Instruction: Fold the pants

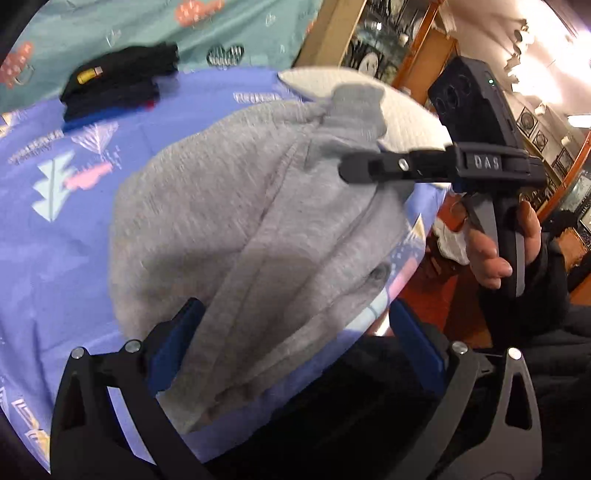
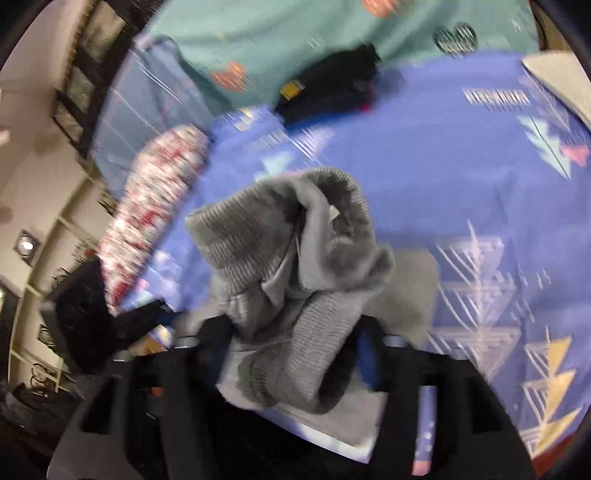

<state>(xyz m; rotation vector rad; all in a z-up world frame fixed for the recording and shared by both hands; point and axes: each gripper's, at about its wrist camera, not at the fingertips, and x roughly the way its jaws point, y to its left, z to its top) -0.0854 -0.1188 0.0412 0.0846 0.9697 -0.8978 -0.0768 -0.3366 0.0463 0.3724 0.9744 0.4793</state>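
Grey sweatpants (image 1: 240,229) lie spread on a blue patterned bedsheet (image 1: 55,258). My left gripper (image 1: 295,332) stands wide open over their near end, with the cloth running loosely between its blue pads (image 1: 177,343). At the far end my right gripper (image 1: 354,168), held by a person's hand (image 1: 491,251), reaches in from the right. In the right wrist view the pants' ribbed ends (image 2: 280,251) are bunched up and raised between the fingers of my right gripper (image 2: 288,332), which is shut on them; the blur hides its left pad.
A stack of folded dark clothes (image 1: 114,85) (image 2: 328,85) with a yellow tag lies at the back by a teal sheet (image 1: 147,29). A white pad (image 1: 410,114) sits beyond the pants. A red-and-white pillow (image 2: 155,206) lies left. The bed edge drops to a red floor (image 1: 436,295).
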